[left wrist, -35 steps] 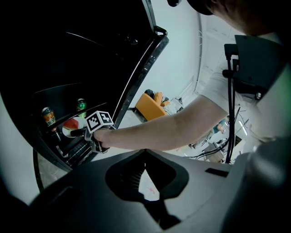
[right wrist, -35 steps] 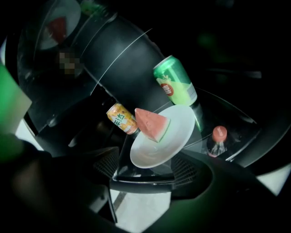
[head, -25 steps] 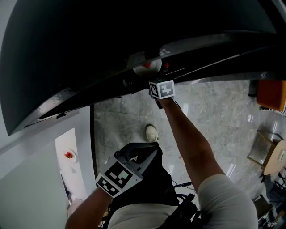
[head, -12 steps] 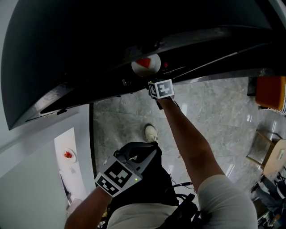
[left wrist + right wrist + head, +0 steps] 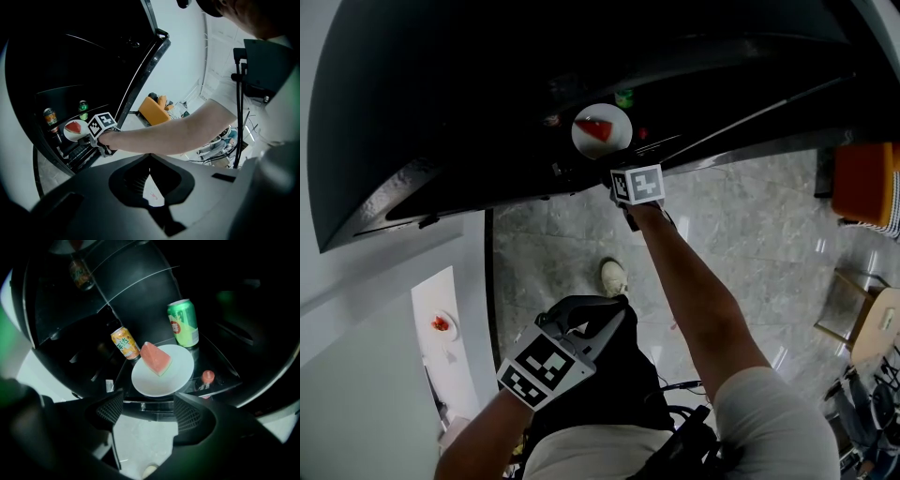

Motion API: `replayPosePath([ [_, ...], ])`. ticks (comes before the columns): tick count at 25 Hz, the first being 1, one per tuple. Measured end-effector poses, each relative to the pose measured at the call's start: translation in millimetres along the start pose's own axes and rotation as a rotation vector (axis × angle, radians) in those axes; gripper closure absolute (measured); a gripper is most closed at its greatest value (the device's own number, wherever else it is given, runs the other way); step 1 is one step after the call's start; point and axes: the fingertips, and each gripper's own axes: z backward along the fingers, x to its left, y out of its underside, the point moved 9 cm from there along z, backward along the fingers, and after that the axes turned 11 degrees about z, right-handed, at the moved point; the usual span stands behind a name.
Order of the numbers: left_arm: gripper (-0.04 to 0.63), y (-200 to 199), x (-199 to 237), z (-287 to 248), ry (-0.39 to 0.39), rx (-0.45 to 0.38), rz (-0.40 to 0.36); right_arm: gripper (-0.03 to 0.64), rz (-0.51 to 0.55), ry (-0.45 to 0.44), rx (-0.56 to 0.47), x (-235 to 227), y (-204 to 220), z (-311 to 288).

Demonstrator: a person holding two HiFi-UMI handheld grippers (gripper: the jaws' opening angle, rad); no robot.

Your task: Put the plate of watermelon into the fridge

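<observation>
A white plate with a wedge of watermelon rests on a dark shelf inside the open fridge. My right gripper sits just in front of the plate's near rim, jaws spread wide, pads on neither side of it. In the head view the plate lies just beyond the right gripper, at the end of an outstretched arm. My left gripper hangs low by the person's waist, shut and empty; its tips meet in its own view.
On the shelf behind the plate stand a green can and an orange can; a red-capped bottle is to its right. Another can sits on a higher shelf. An orange chair stands on the marble floor.
In the head view the plate went from half hidden by the fridge edge to fully visible, slightly farther in from the right gripper. The left gripper has barely moved.
</observation>
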Motion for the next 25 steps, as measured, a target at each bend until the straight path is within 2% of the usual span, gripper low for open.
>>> replayPosePath([
  [9, 0.584, -1, -23, 5, 0.0, -0.015, -0.011, 0.268, 0.006, -0.026, 0.026, 15, 19, 39],
  [18, 0.584, 25, -85, 37, 0.026, -0.054, -0.054, 0.283, 0.075, -0.066, 0.029, 67, 47, 144],
  [20, 0.583, 36, -103, 48, 0.035, -0.065, -0.062, 0.318, 0.089, -0.08, 0.017, 86, 55, 175],
  [23, 0.584, 59, -133, 69, 0.049, -0.094, -0.072, 0.414, 0.097, -0.106, -0.031, 119, 66, 232],
  [25, 0.584, 78, -154, 88, 0.052, -0.11, -0.077, 0.489, 0.067, -0.131, -0.074, 147, 75, 274],
])
